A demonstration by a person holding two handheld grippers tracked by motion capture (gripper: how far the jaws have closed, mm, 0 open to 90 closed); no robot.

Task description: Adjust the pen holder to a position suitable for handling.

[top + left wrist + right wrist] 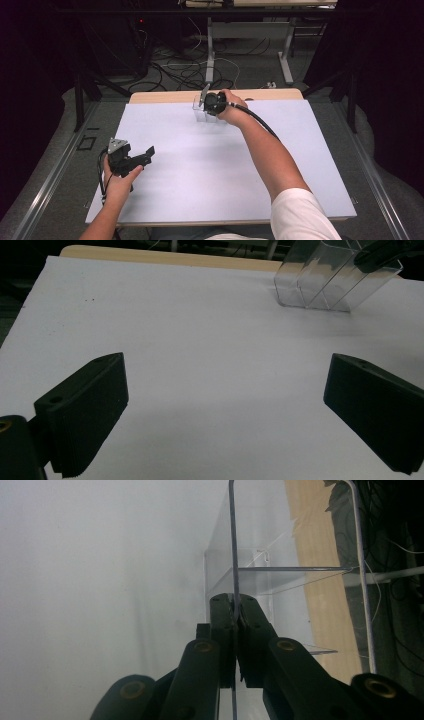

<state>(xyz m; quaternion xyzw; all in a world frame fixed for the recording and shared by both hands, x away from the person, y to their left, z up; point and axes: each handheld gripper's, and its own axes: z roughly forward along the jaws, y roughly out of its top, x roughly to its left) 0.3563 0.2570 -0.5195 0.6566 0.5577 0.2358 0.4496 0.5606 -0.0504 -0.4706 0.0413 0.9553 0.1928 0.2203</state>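
Reference landmark: the white table mat (200,170).

Left gripper (142,156): held over the mat's near left edge, well apart from the work item. In the left gripper view its two black jaws stand wide apart with nothing but bare mat between them. It points toward the organizer at the mat's far side.

Clear acrylic compartment organizer (325,282): stands on the mat near its far edge, about midway across and just in front of the exposed wooden table strip (165,96). Thin transparent walls divide it into several upright compartments; it appears empty.

Right gripper (234,611): positioned at the organizer, over the mat's far edge. In the right gripper view the jaws are pressed together on one thin upright wall of the organizer, which runs straight up between the pads.

Handling assessment:
- The organizer is judged light and rigid; it should lift or slide under a single-wall grip.
- Acrylic is smooth, so the wall may slip or pivot between the pads. Grip low and near a partition junction, where the wall is stiffest.
- Thin panels can crack at the glued joints; avoid twisting loads.
- Support the opposite wall with the left gripper if tilt develops.
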